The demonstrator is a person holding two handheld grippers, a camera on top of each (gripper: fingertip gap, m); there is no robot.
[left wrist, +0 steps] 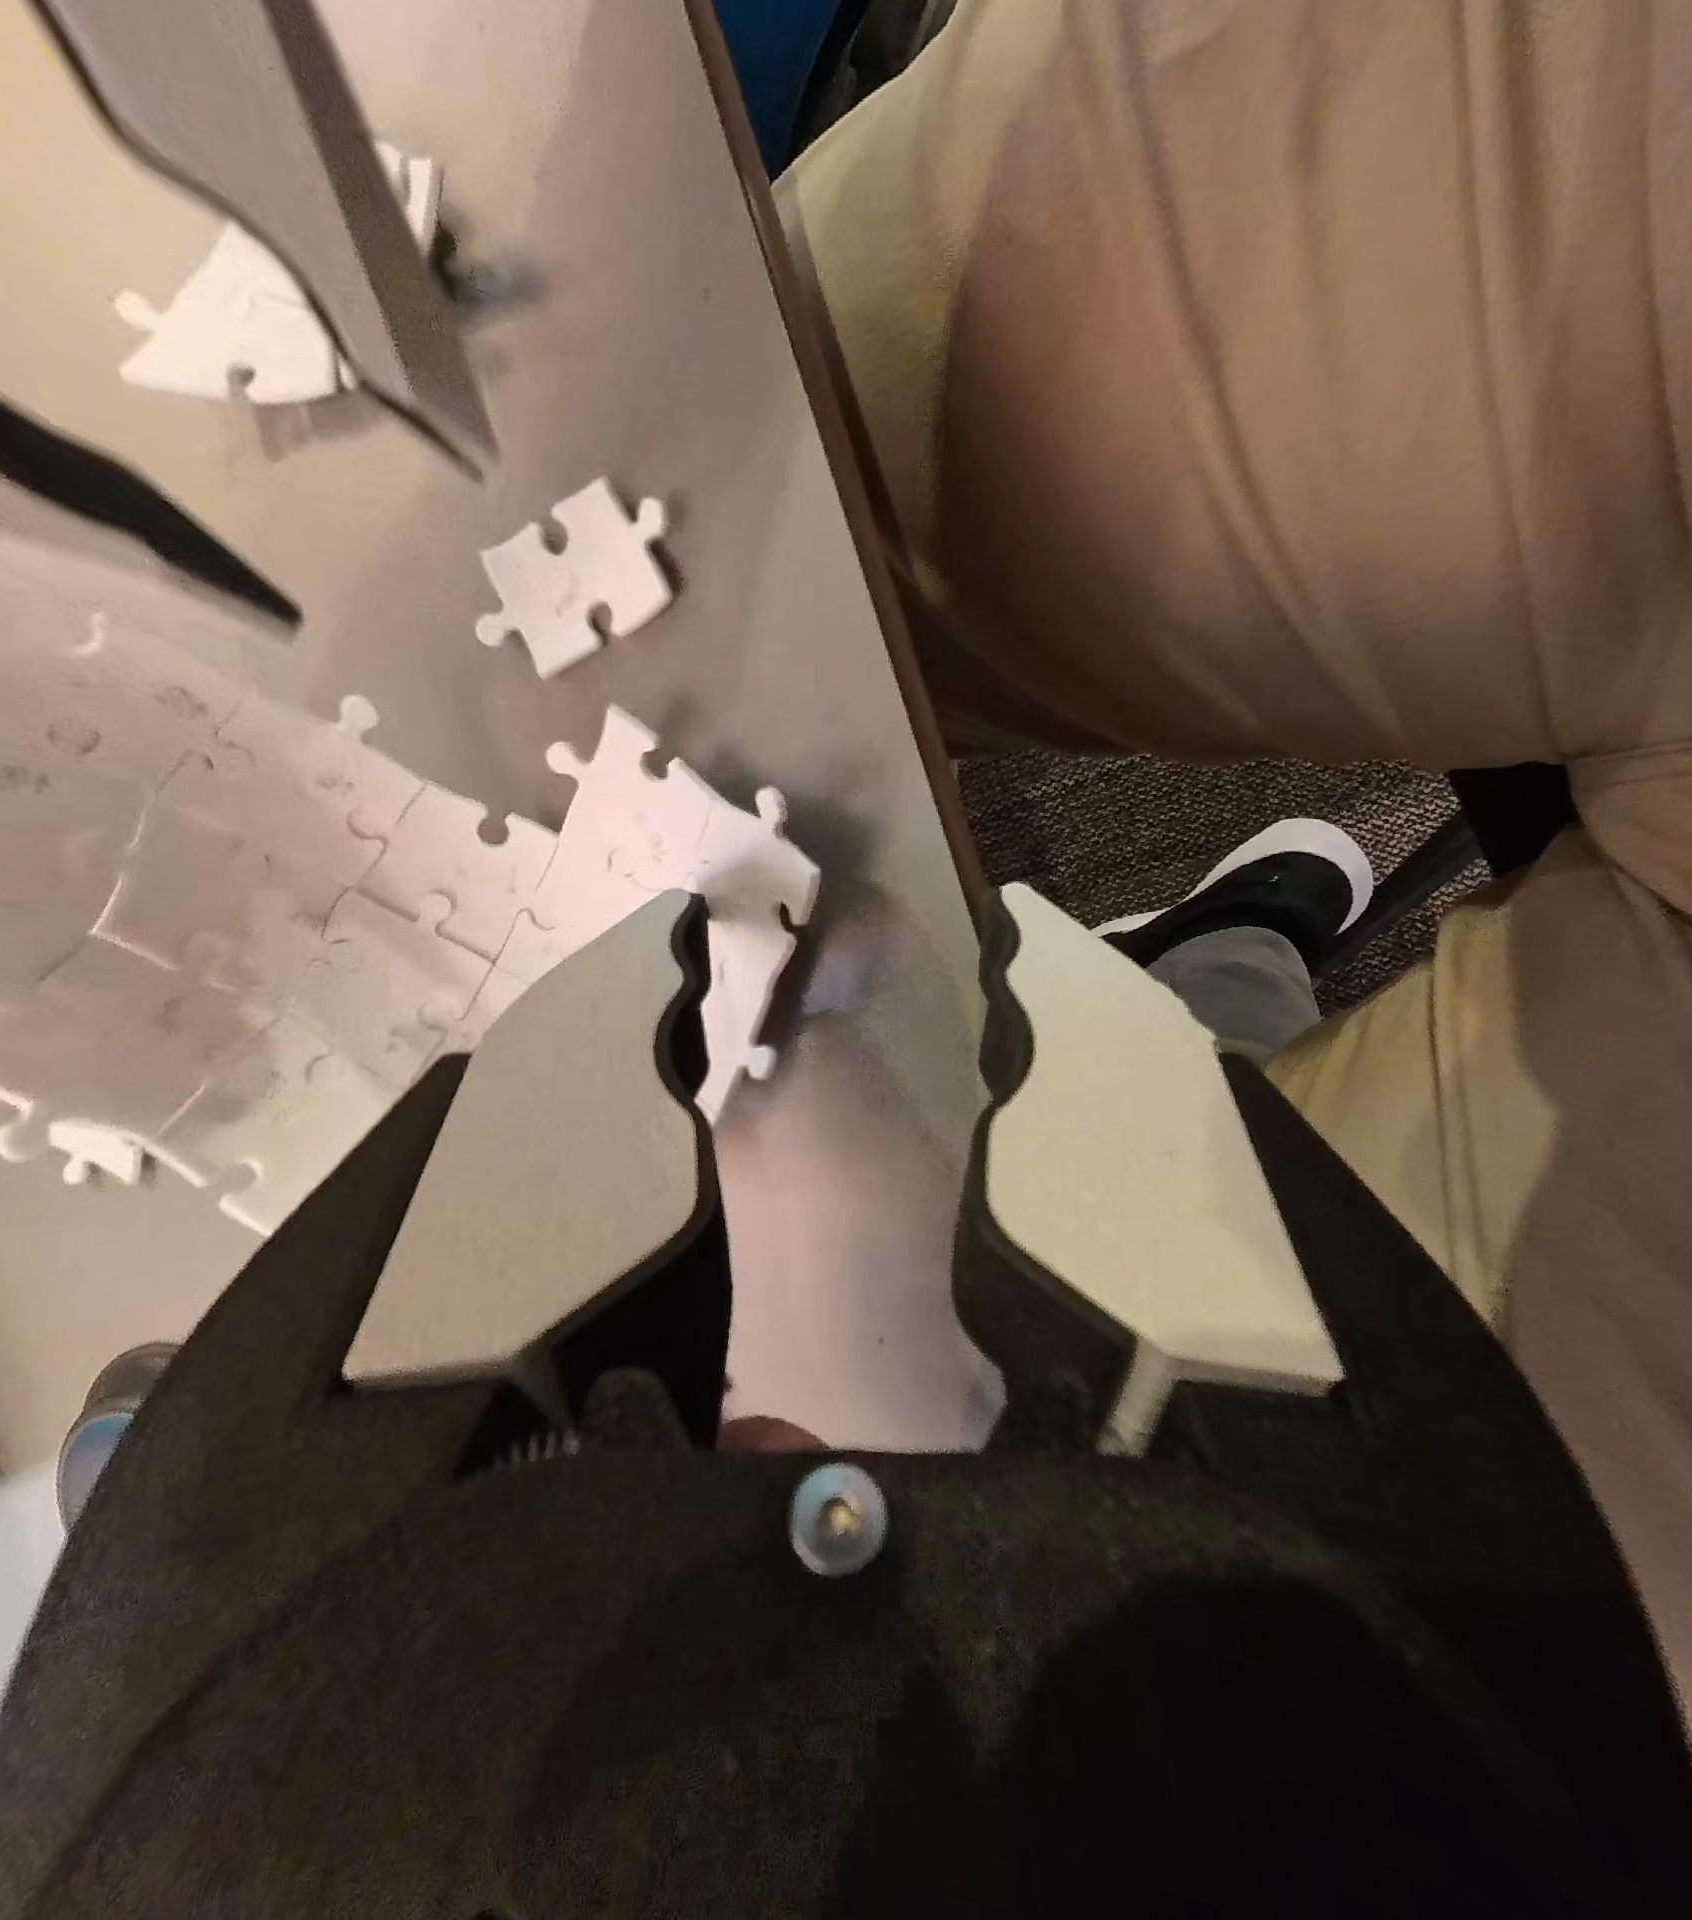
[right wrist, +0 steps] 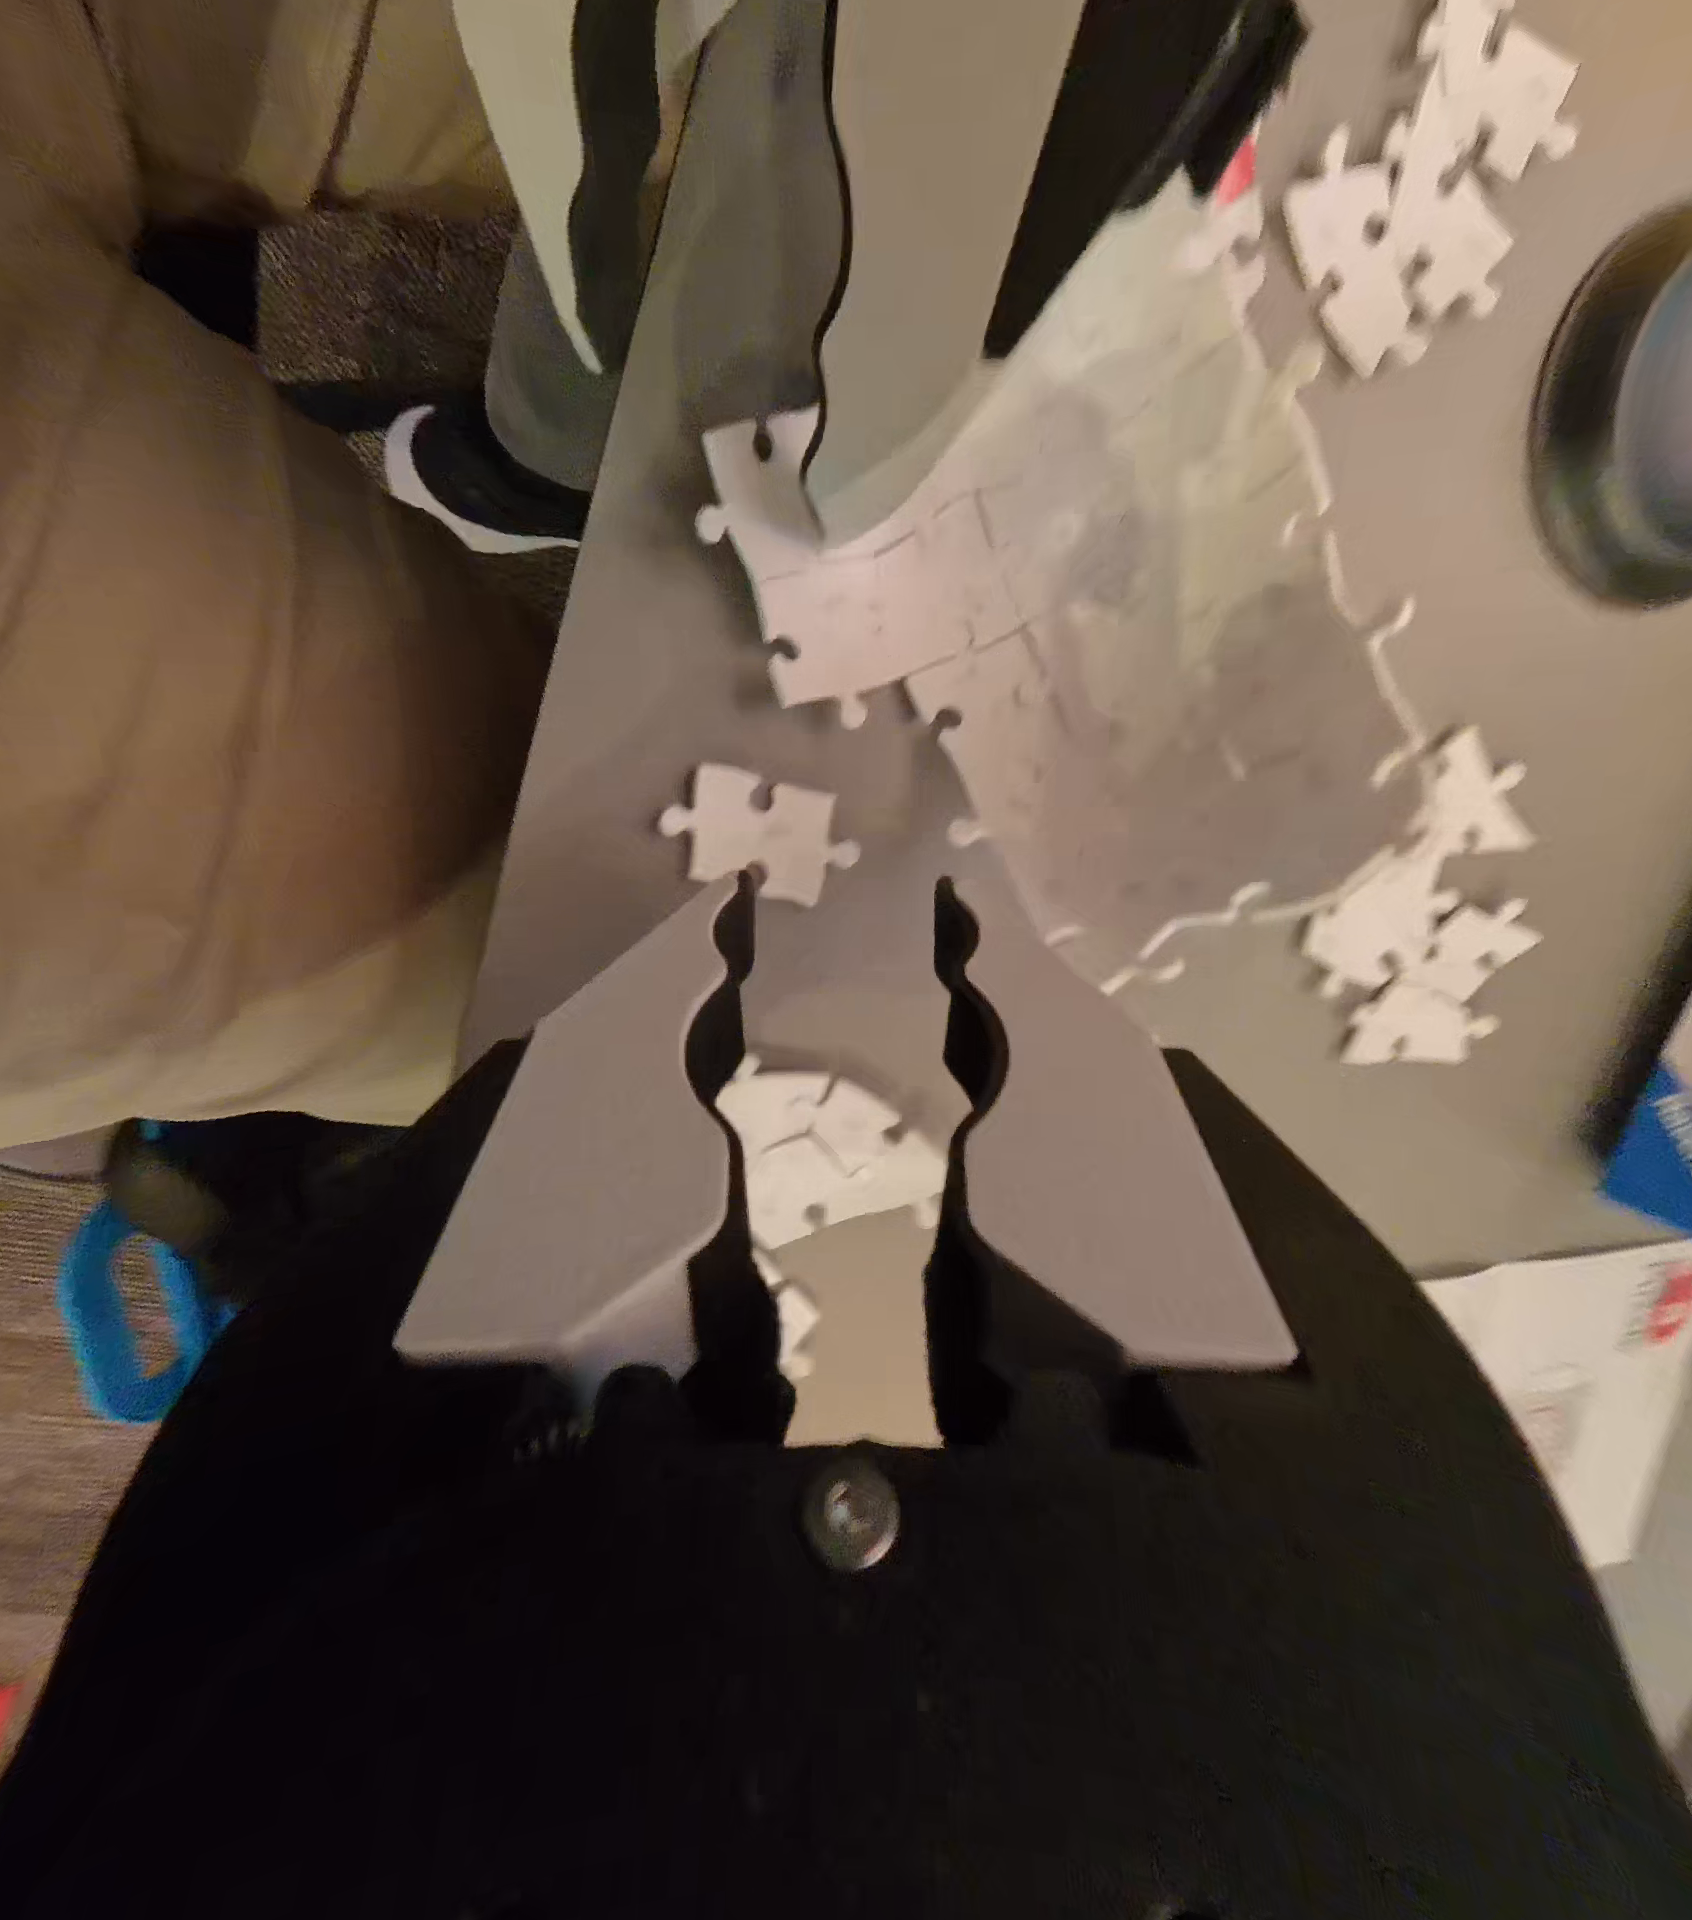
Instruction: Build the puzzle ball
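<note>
One black round object (right wrist: 1683,405) shows only in the right wrist view.

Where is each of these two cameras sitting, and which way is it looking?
Left wrist view: on the left gripper, looking down past the table edge at the assembled puzzle sheet; person's beige trousers and shoe show.
Right wrist view: on the right gripper, looking across the table at a loose two-piece chunk.
Shared: puzzle sheet, that chunk, shoe.
</note>
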